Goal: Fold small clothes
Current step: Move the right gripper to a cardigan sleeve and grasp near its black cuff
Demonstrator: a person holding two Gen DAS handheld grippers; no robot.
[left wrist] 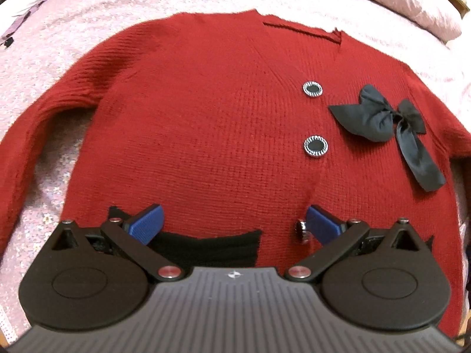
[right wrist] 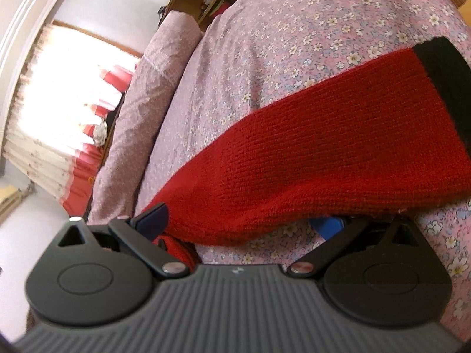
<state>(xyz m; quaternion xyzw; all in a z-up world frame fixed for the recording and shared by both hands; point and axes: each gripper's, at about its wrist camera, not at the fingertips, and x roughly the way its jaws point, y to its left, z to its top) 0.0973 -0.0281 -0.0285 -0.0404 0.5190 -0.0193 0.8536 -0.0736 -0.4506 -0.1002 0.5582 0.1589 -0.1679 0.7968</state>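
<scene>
Red knit cardigan [left wrist: 206,111] flat on floral pink bed [right wrist: 294,44]. Left tongs [left wrist: 234,220] apart over black hem. Right tongs [right wrist: 244,220] apart around black-cuffed red sleeve [right wrist: 338,135], unclamped. Sleeve fold starting; next: clamp, carry sleeve across body.

The cardigan [left wrist: 206,111] is spread flat on the bedspread [left wrist: 88,17], neckline away from the left wrist camera. Two buttons [left wrist: 312,89] are set one behind the other, the bow [left wrist: 379,114] to their right. The sleeve [right wrist: 323,135] is draped over the right gripper [right wrist: 241,223].
</scene>
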